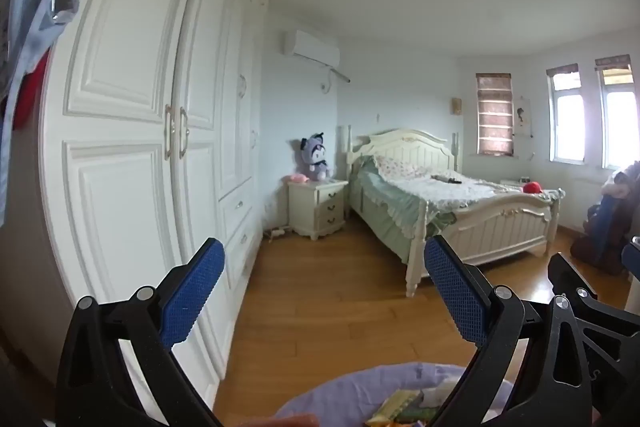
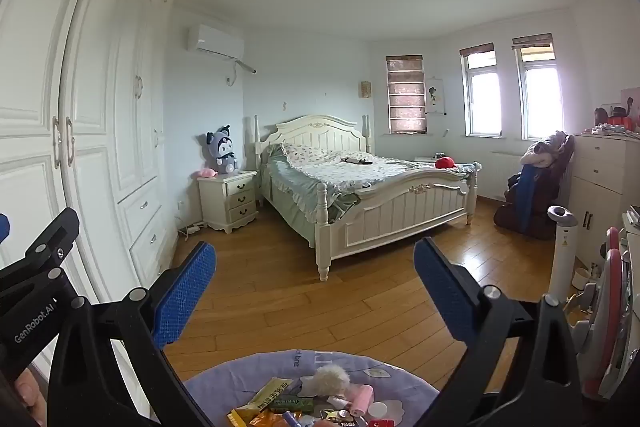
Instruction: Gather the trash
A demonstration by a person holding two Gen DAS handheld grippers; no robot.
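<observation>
The floor [image 2: 304, 291] is glossy wood planks; the wardrobe [image 1: 152, 131] on the left looks smooth painted white; near, a matt lilac cloth [image 2: 248, 371] carries shiny wrappers [image 2: 276, 407]; gripper pads [image 2: 188, 291] are rough blue plastic

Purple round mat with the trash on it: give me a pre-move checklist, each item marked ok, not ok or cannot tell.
1. Left gripper open, nothing between its pads: ok.
2. Right gripper open and empty: ok.
3. Trash pile in view on the purple mat: ok.
4. Either gripper aimed at the pile: not ok, both point out over the wooden floor.
5. Pile fully visible: not ok, the frame edge cuts it off.
6. Trash bin or bag in sight: not ok, none shows.
</observation>
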